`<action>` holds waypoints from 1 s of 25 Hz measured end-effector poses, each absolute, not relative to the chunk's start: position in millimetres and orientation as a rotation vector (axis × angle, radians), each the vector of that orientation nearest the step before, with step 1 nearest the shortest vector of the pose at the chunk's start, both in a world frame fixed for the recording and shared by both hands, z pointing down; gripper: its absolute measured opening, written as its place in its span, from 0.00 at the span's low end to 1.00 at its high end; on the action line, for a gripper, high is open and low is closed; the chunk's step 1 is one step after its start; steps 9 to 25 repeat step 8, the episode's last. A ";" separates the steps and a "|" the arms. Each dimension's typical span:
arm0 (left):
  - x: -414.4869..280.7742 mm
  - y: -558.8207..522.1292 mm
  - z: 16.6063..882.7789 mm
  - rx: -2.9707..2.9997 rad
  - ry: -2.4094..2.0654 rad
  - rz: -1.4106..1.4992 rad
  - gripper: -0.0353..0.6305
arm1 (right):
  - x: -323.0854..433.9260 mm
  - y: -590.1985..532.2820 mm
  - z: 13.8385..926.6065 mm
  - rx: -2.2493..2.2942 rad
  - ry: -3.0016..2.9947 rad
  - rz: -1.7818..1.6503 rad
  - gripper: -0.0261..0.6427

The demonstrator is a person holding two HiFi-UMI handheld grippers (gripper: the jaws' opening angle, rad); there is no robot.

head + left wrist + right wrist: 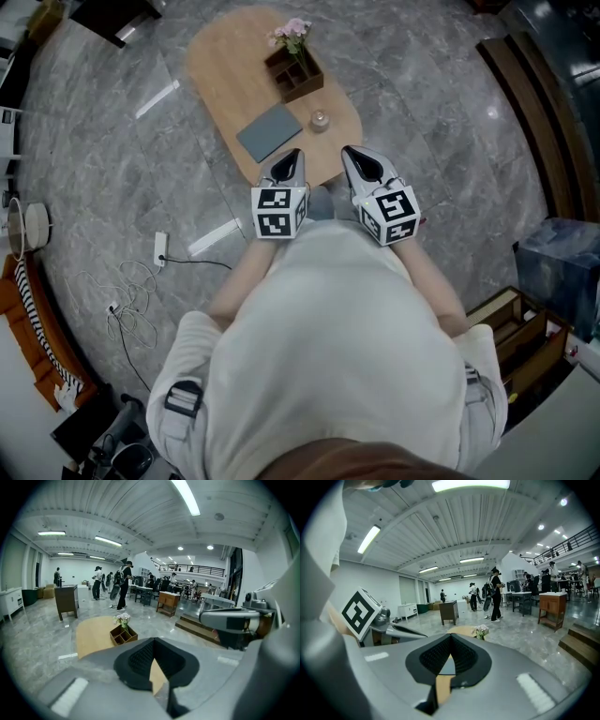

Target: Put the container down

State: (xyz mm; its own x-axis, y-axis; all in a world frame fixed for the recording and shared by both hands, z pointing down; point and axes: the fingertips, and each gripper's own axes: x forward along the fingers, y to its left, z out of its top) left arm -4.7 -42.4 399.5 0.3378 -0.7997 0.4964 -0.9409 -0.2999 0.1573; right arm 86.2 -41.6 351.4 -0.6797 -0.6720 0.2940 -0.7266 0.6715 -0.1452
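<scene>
Right gripper [451, 638]: jaws together at the tips, nothing between them. Just past the tips is the wooden table [463, 630], with flowers [480, 630] toward the right edge of the part in view. Left gripper [410, 632] at left, marker cube facing the viewer. Dark cabinet [449, 612] and standing people [494, 595] behind.

Head camera sits high above the person, looking steeply down, with the table [225, 66] just ahead. Each gripper camera rides low behind its own jaws, facing level across the hall. All three share the flower box [293, 73]. The right gripper view also catches the marker cube [358, 612] of the left gripper [291, 156], near left.
</scene>
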 end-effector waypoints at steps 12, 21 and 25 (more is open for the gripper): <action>-5.1 -40.7 400.7 2.182 -1.509 0.428 0.05 | 85.8 -41.5 354.4 1.149 -2.665 0.374 0.03; -5.1 -40.7 400.7 2.182 -1.509 0.428 0.05 | 85.8 -41.5 354.4 1.149 -2.665 0.374 0.03; -5.1 -40.7 400.7 2.182 -1.509 0.428 0.05 | 85.8 -41.5 354.4 1.149 -2.665 0.374 0.03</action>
